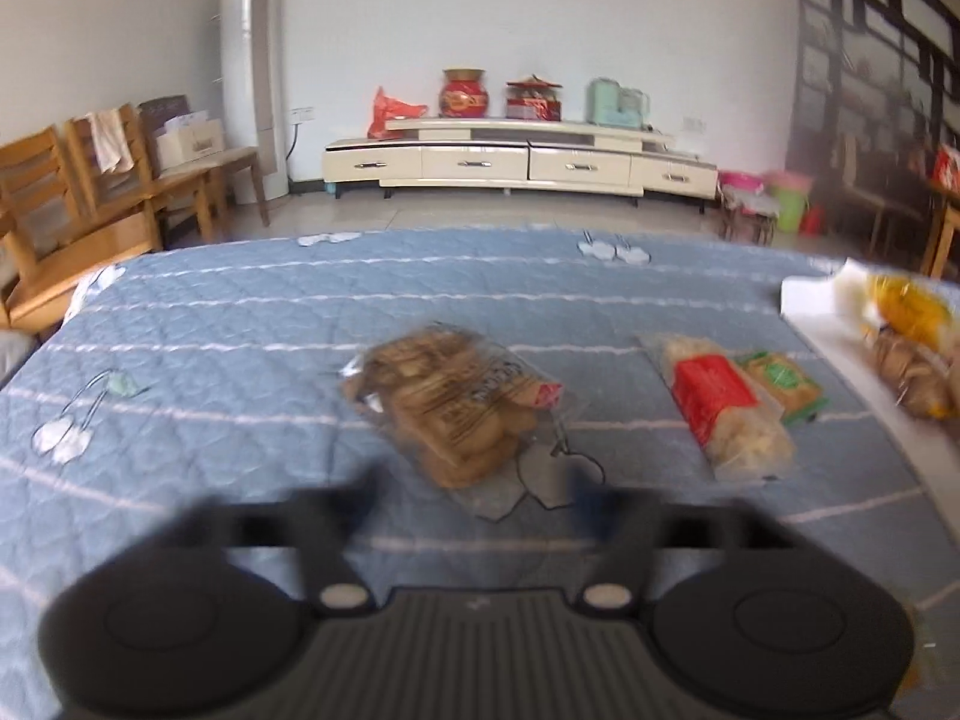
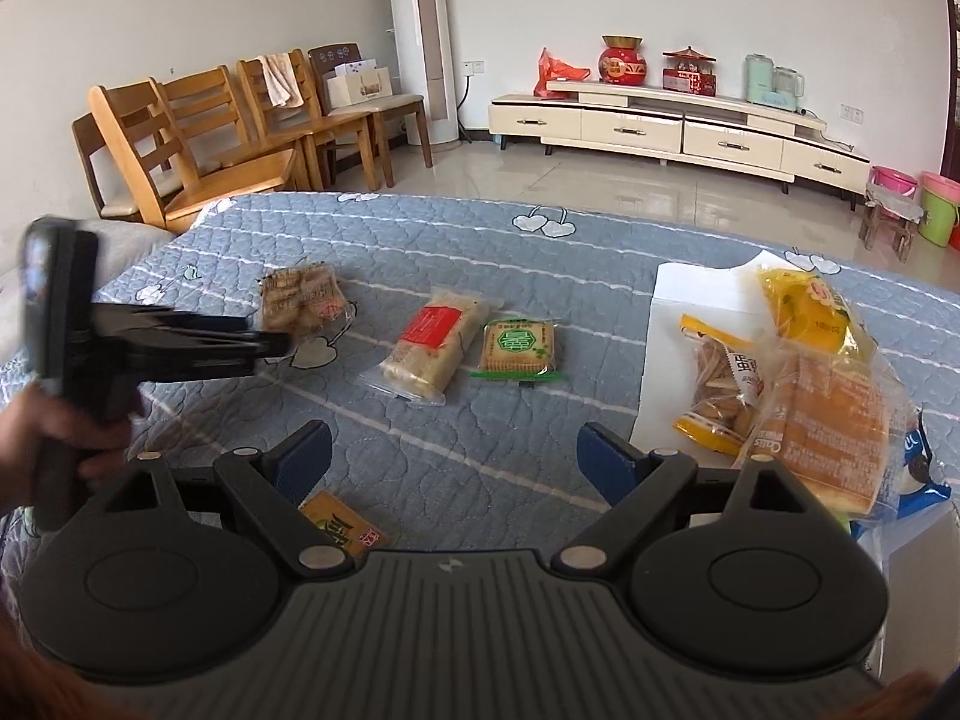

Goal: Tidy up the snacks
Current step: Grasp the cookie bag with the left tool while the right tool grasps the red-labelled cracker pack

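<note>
A clear packet of brown biscuits (image 1: 456,408) (image 2: 303,297) lies on the blue quilted cloth (image 1: 240,324). My left gripper (image 1: 480,498) (image 2: 273,345) is open just short of it, with nothing between its fingers. To the packet's right lie a red-labelled wafer packet (image 1: 720,408) (image 2: 426,342) and a green-printed cracker packet (image 1: 783,384) (image 2: 519,348). My right gripper (image 2: 456,456) stands open over bare cloth, blue pads wide apart. A small orange-brown packet (image 2: 342,522) peeks out under its left finger. A white sheet (image 2: 690,312) (image 1: 804,300) at the right holds a pile of bagged snacks (image 2: 804,396).
A hand (image 2: 60,444) holds the left gripper's handle at the left edge. Wooden chairs (image 2: 198,138) stand beyond the table's far left corner. A cream cabinet (image 2: 672,126) lines the back wall. Buckets (image 2: 936,210) and a stool (image 2: 888,222) stand at the far right.
</note>
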`<state>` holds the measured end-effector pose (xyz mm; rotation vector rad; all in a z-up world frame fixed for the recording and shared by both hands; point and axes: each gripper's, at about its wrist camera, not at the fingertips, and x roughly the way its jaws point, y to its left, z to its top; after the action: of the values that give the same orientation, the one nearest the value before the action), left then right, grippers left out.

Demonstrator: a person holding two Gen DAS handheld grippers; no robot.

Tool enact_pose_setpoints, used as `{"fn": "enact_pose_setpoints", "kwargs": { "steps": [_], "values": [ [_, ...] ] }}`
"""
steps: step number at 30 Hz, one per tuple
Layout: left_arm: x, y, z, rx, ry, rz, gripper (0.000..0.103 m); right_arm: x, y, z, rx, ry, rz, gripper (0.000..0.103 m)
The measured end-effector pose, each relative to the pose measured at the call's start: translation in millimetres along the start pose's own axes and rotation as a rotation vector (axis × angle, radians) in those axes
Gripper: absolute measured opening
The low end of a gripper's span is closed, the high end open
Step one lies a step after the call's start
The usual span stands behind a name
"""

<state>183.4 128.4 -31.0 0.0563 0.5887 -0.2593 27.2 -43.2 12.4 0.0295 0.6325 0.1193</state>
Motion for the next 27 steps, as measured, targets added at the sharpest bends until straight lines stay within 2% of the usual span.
{"fn": "enact_pose_setpoints", "kwargs": {
  "steps": [2, 3, 6, 9, 11, 15, 16, 17, 18, 19, 21, 23, 27],
  "values": [
    [-9, 2, 3, -0.020, -0.029, -0.033, 0.102, 0, 0, 0, 0.004, -0.001, 0.003, 0.103],
    [-9, 0, 7, -0.029, -0.026, -0.024, 0.102, 0, 0, 0, 0.005, -0.003, 0.006, 0.103],
    [12, -5, 25, -0.123, 0.001, 0.075, 0.102, 0, 2, -1, 0.001, -0.007, 0.010, 0.103],
    [48, -10, 43, -0.236, 0.096, 0.207, 0.102, 0, 3, 0, 0.000, -0.009, 0.019, 0.103],
    [65, -9, 48, -0.309, 0.145, 0.261, 0.102, 0, 5, 0, -0.018, -0.012, 0.017, 0.103],
    [92, -15, 55, -0.352, 0.176, 0.358, 0.102, 2, 1, 0, -0.034, -0.007, 0.012, 0.103],
    [97, -15, 54, -0.342, 0.188, 0.360, 0.100, 4, 1, -1, -0.032, -0.001, 0.013, 0.103],
    [103, -16, 49, -0.328, 0.214, 0.349, 0.093, 6, -1, -1, -0.030, 0.007, 0.012, 0.103],
    [104, -19, 47, -0.288, 0.198, 0.360, 0.085, 9, -2, -2, -0.027, 0.017, 0.009, 0.103],
    [99, -20, 46, -0.260, 0.179, 0.347, 0.081, 12, -3, -2, -0.018, 0.026, 0.007, 0.103],
    [91, -19, 45, -0.241, 0.167, 0.308, 0.064, 18, -5, -2, 0.001, 0.036, 0.009, 0.103],
    [79, -14, 43, -0.241, 0.153, 0.294, 0.059, 25, -6, 0, 0.016, 0.048, 0.017, 0.103],
    [43, -2, 32, -0.202, 0.110, 0.302, 0.057, 43, -5, 8, 0.026, 0.079, 0.019, 0.103]
  ]
}}
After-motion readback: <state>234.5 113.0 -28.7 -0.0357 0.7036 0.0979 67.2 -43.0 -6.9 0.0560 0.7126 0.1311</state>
